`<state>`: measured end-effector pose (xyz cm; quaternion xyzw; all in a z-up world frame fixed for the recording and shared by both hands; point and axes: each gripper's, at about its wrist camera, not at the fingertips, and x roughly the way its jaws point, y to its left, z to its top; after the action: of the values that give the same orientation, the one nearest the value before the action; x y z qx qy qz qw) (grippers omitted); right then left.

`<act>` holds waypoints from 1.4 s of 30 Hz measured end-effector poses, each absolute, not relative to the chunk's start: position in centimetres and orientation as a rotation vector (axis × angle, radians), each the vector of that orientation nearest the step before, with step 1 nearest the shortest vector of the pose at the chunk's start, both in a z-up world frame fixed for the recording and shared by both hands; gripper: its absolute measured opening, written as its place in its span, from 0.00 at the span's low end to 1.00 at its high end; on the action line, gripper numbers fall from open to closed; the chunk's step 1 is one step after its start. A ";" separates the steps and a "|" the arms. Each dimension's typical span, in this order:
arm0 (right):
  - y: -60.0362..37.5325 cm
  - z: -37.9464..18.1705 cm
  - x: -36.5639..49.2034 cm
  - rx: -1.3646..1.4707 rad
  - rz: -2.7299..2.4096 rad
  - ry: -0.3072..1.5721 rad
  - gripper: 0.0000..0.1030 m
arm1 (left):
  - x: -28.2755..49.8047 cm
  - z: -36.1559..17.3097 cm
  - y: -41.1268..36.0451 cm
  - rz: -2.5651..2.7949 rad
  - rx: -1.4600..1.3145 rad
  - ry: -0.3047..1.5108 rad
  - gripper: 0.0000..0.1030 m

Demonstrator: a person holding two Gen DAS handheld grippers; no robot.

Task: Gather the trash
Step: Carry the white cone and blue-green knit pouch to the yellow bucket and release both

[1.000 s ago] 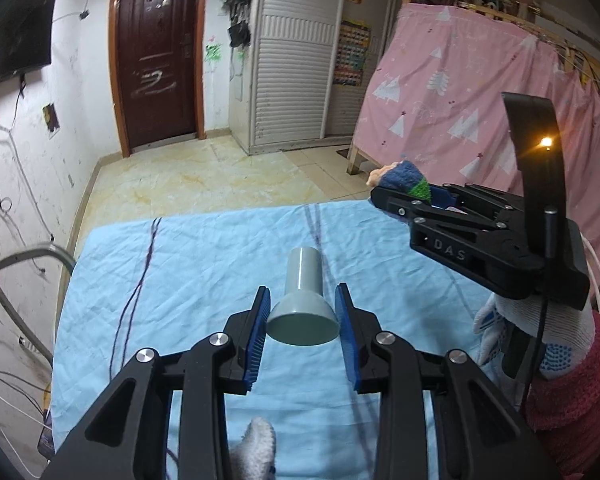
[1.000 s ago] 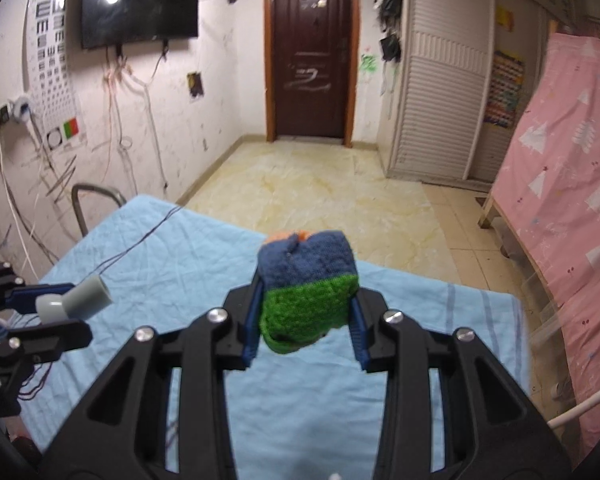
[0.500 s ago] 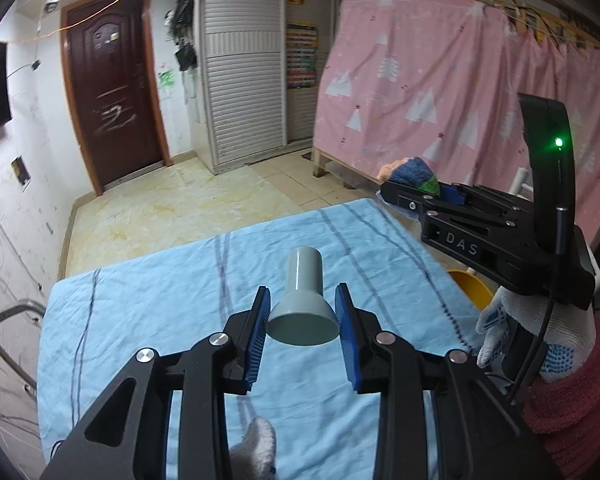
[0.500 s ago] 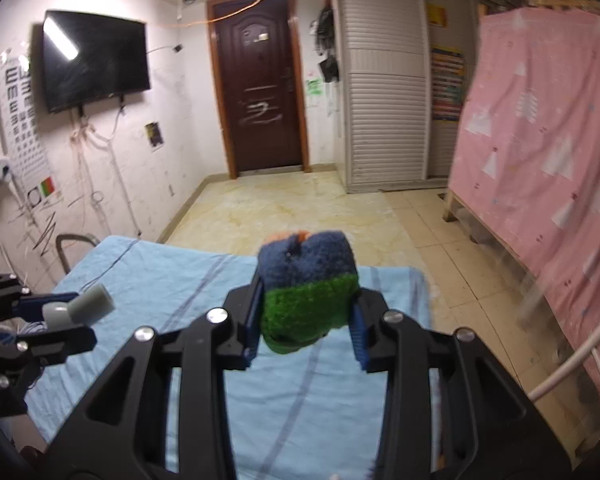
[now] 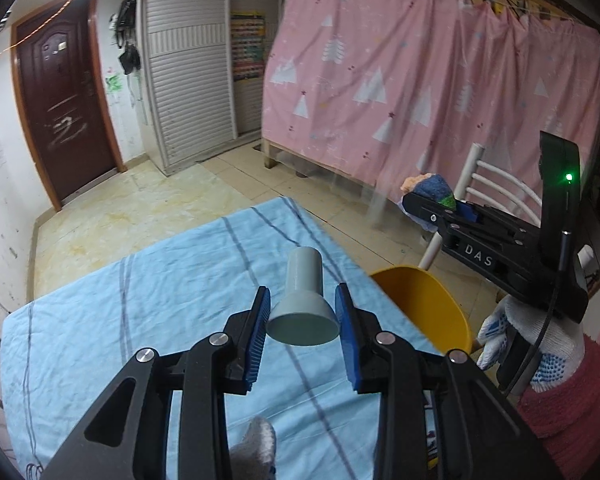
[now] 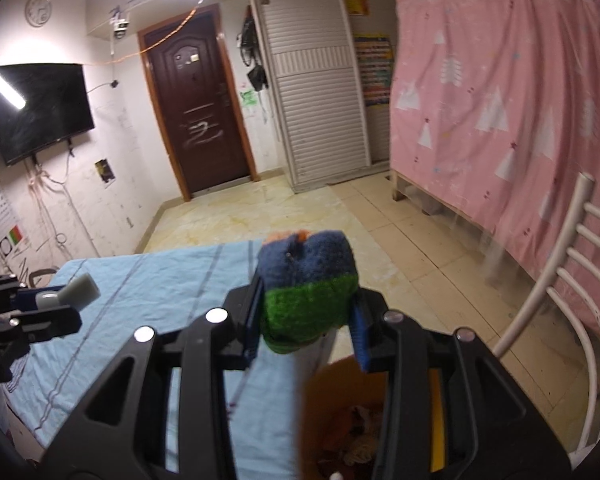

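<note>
My left gripper (image 5: pixel 303 312) is shut on a grey funnel-shaped plastic piece (image 5: pixel 303 300), its wide end toward the camera, held above the blue cloth-covered table (image 5: pixel 140 320). My right gripper (image 6: pixel 306 316) is shut on a fuzzy blue, green and orange cloth wad (image 6: pixel 308 284). An orange bin (image 5: pixel 424 304) stands beside the table's right edge, just right of the left gripper and below the right gripper (image 5: pixel 432 208). The bin (image 6: pixel 340 412) holds some scraps. In the right wrist view the left gripper (image 6: pixel 56 300) with the grey piece (image 6: pixel 78 290) shows at far left.
A white metal chair (image 6: pixel 556 304) stands right of the bin. A pink curtained bed frame (image 5: pixel 420 92) fills the right side. Beyond the table lie tiled floor, a brown door (image 6: pixel 198 120) and a white slatted wardrobe (image 6: pixel 316 100). Gloved hands (image 5: pixel 540 336) hold the grippers.
Both grippers swung rightward across the table toward its right edge, each keeping its hold. The orange bin and the white chair came into view.
</note>
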<state>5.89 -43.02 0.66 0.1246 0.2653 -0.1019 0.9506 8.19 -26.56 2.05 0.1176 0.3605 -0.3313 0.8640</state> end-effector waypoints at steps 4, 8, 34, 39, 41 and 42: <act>-44.5 -0.5 4.6 0.273 -0.237 0.551 0.34 | 8.2 1.4 -28.8 -0.732 0.254 0.773 0.24; -46.1 -2.4 3.4 0.296 -0.262 0.591 0.37 | 8.2 0.7 -31.2 -0.781 0.248 0.784 0.24; -52.8 -3.4 -1.5 0.418 -0.411 0.525 0.60 | 6.6 -2.4 -42.0 -0.963 0.267 0.847 0.54; -52.4 -3.4 -1.4 0.419 -0.397 0.524 0.60 | 6.2 -2.3 -41.7 -0.959 0.278 0.835 0.54; -51.9 -3.3 -1.2 0.414 -0.389 0.526 0.60 | 6.1 -2.1 -41.3 -0.955 0.277 0.825 0.54; -51.8 -3.3 -1.2 0.412 -0.386 0.526 0.60 | 6.0 -1.9 -41.1 -0.955 0.275 0.820 0.54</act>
<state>-1.17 -51.80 -3.29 0.2010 0.2564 -0.1884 0.9265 6.00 -41.07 -1.89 0.1281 0.3820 -0.4451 0.7997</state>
